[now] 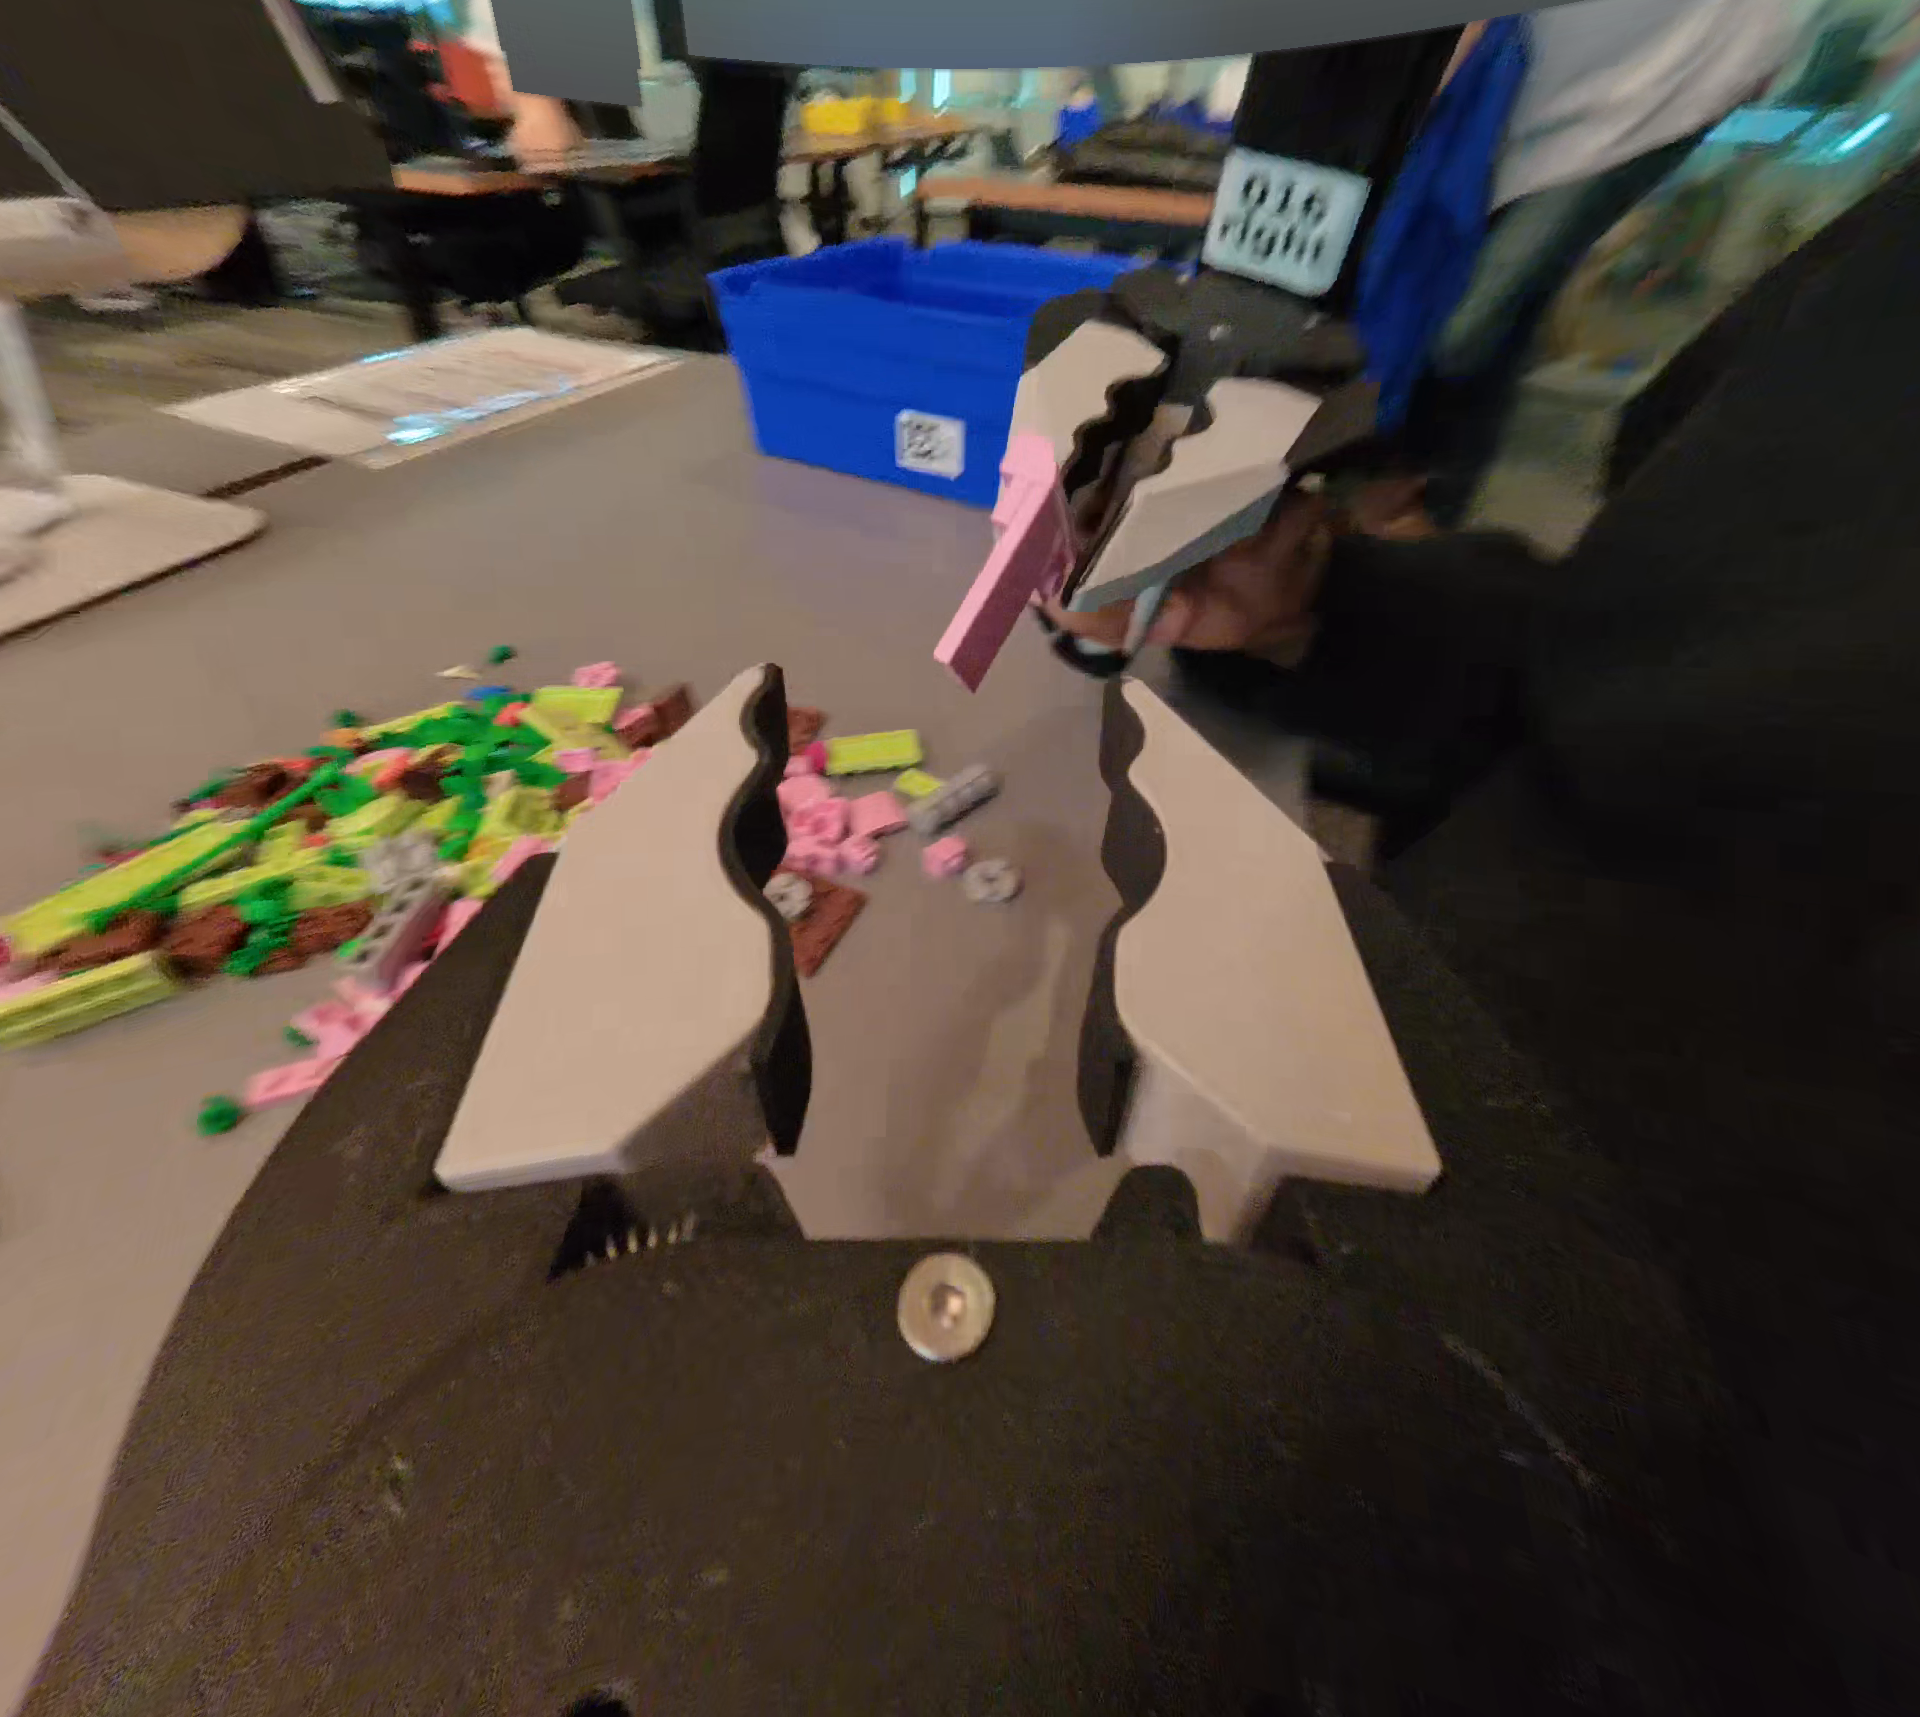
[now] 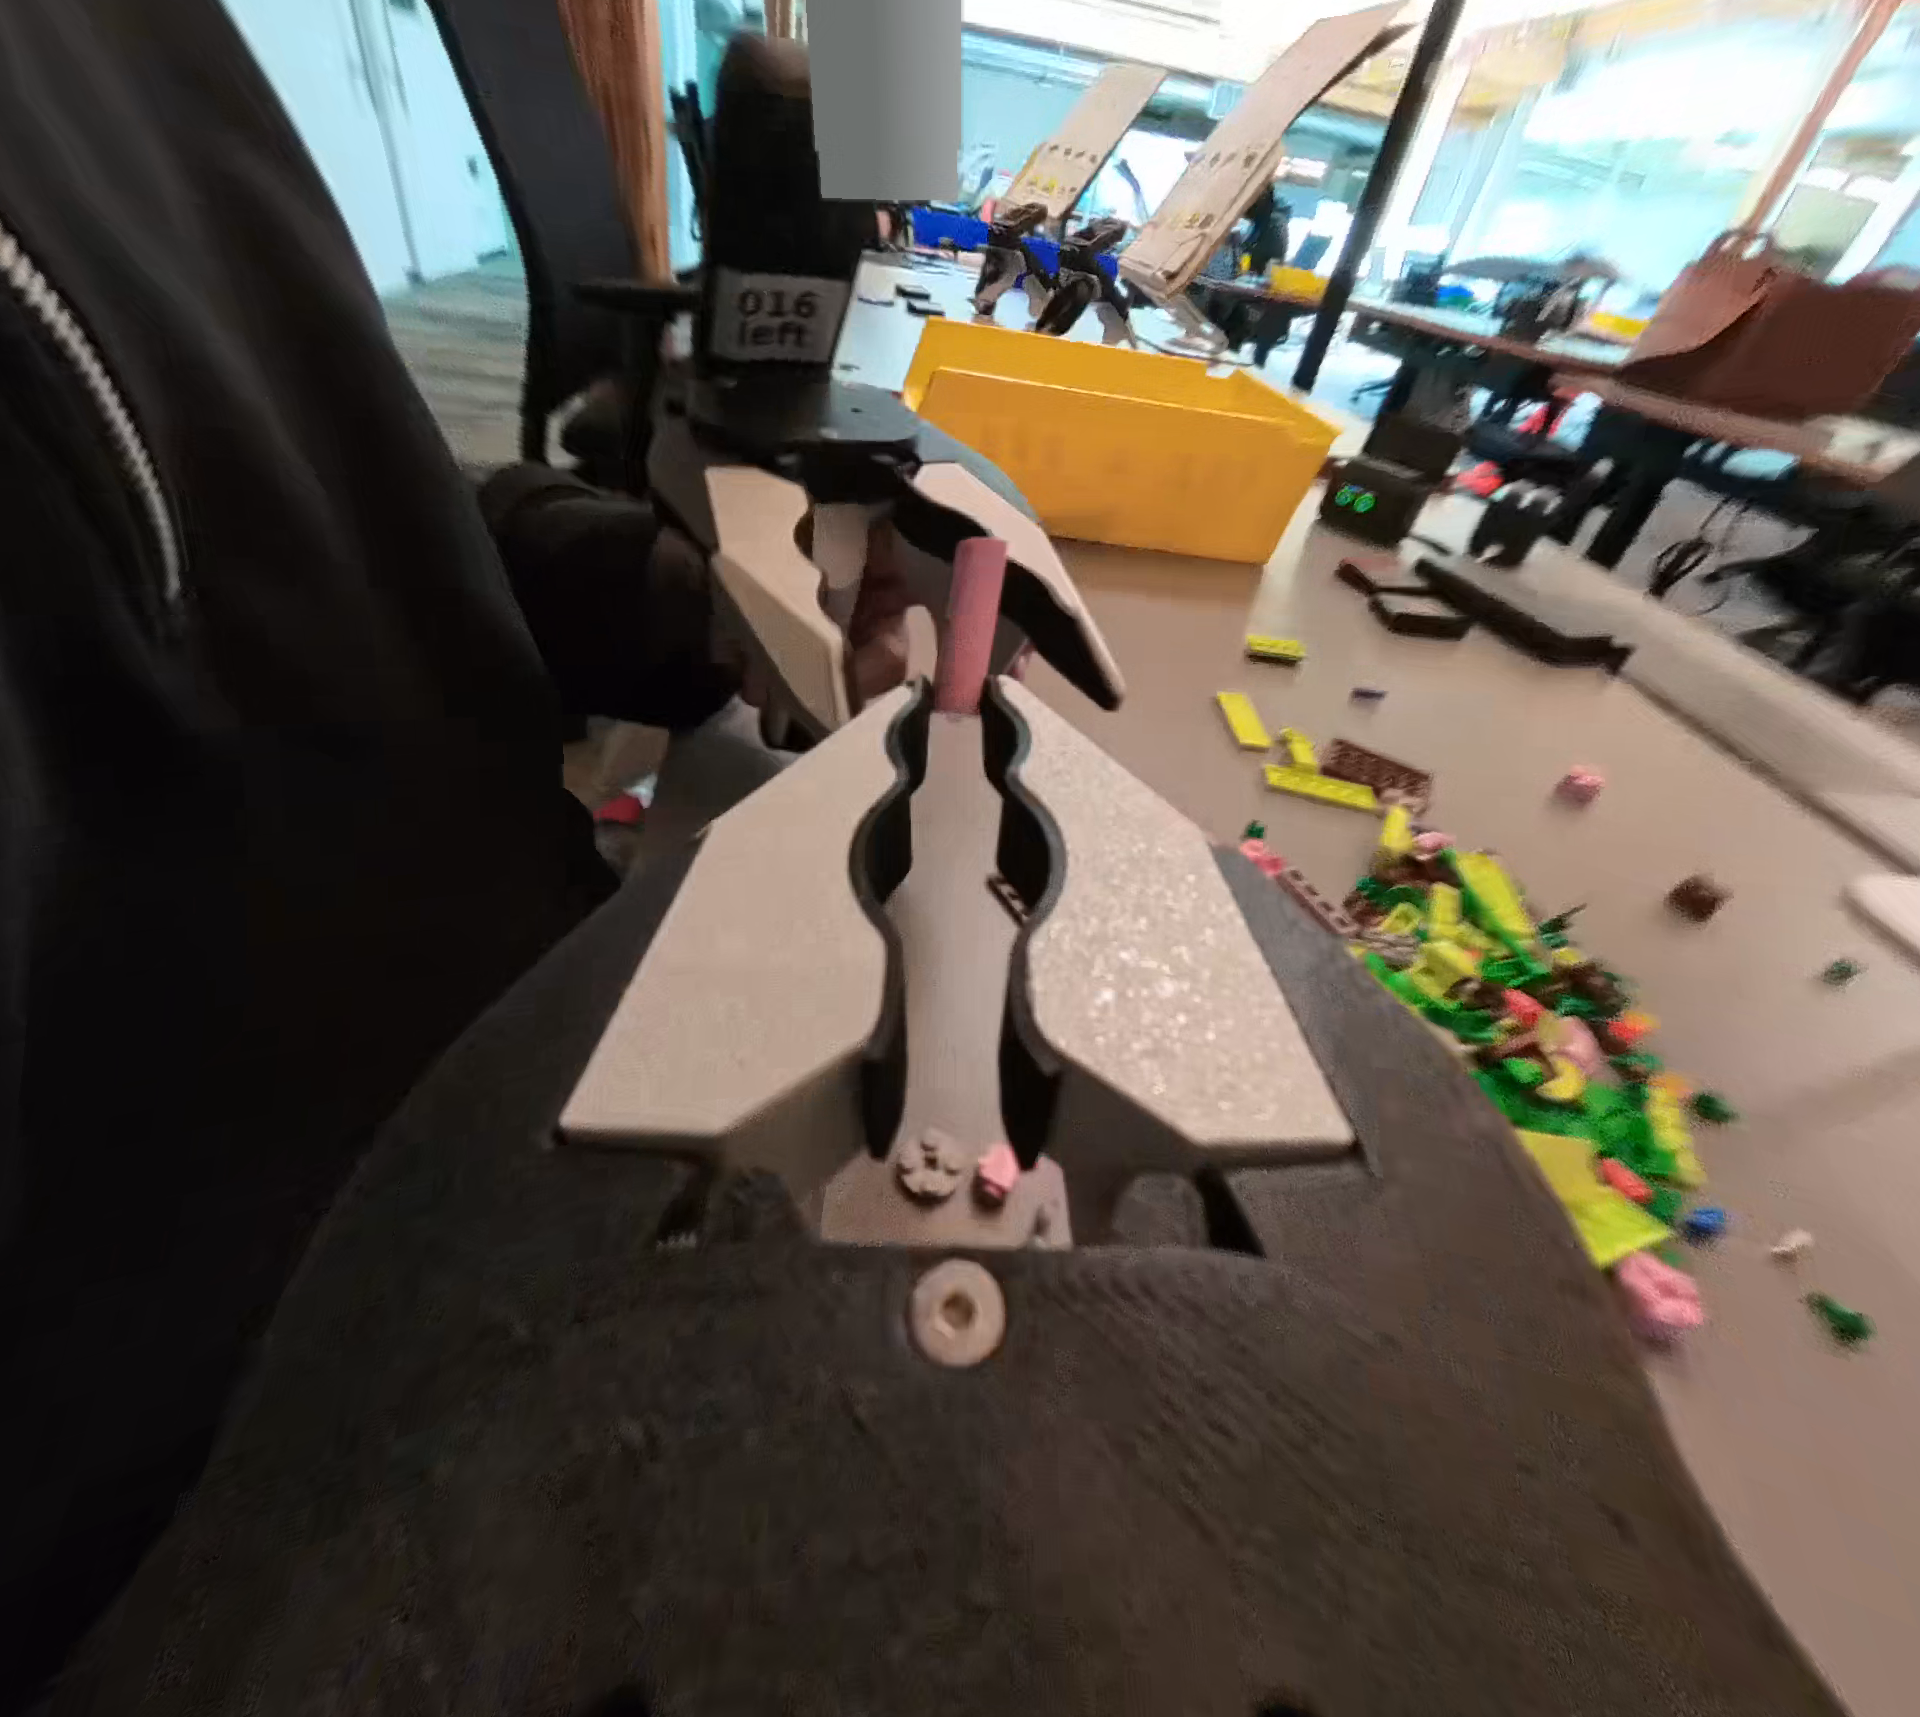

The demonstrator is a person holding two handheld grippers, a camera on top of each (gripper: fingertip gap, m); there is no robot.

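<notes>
My right gripper (image 2: pixel 958 697) is shut on a long pink brick plate (image 2: pixel 972 618) and holds it by one end, above the grey table. In the left wrist view the pink plate (image 1: pixel 1010 571) hangs down to the left from the right gripper (image 1: pixel 1070 589). My left gripper (image 1: pixel 943 691) is open and empty, with its jaws wide apart just below the plate's free end. In the right wrist view the left gripper's fingers (image 2: pixel 779 618) stand on either side of the plate, behind it. A pile of small green, yellow-green, pink and brown bricks (image 1: pixel 364 820) lies on the table (image 1: pixel 582 545).
A blue bin (image 1: pixel 862 358) stands on the far side of the table in the left wrist view. A yellow bin (image 2: pixel 1122 441) stands behind the grippers in the right wrist view. Loose bricks (image 2: pixel 1538 1002) spread to the right there. A person's dark jacket (image 2: pixel 208 628) fills the left. Both grippers' tips are close together, under 4 cm apart.
</notes>
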